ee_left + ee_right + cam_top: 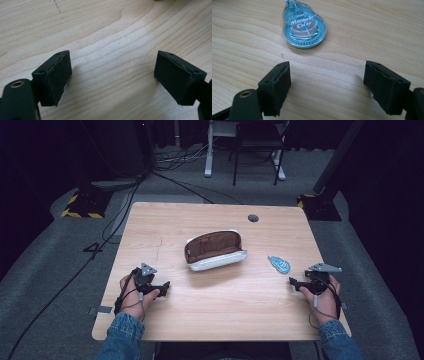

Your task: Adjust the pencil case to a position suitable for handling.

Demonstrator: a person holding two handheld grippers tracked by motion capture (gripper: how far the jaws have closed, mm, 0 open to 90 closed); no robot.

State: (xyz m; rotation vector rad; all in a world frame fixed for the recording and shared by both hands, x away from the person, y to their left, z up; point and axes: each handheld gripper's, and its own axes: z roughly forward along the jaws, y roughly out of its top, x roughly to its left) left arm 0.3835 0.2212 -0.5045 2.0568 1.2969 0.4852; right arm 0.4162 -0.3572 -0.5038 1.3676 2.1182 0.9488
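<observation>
Lying flat on the bench (pixel 220 300) just ahead of the right gripper (pixel 327 85), whose jaws are spread and empty, the correction tape (pixel 304 26) looks light, rigid, slick plastic; pinch its narrow edges.

Your high view looks forward and down over the whole table (pixel 165 315). Both gripper views sit close above its wood; the correction tape (pixel 304 28) (pixel 279 264) appears in the high and right gripper views.
</observation>
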